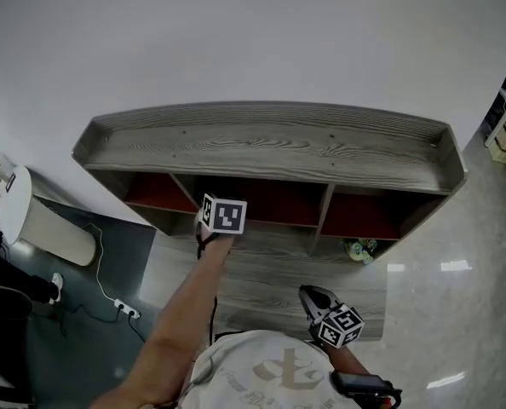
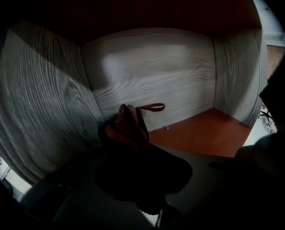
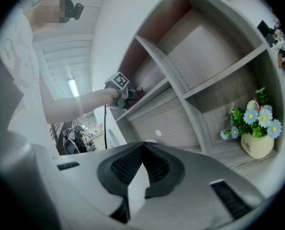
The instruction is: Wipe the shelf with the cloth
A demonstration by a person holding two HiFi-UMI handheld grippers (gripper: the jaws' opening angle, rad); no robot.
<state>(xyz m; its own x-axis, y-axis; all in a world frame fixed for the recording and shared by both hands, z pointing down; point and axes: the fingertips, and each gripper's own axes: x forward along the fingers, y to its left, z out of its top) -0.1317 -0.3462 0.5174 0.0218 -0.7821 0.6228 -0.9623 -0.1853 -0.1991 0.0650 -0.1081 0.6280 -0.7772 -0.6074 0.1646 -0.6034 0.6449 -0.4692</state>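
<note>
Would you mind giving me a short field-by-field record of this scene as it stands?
shelf: grey wood-grain unit with open compartments
left gripper: reached into the upper middle compartment, shut on the cloth
cloth: reddish-brown, bunched near the compartment's back-left corner
right gripper: held back from the shelf, jaws together, empty
flower pot: in the lower right compartment
</note>
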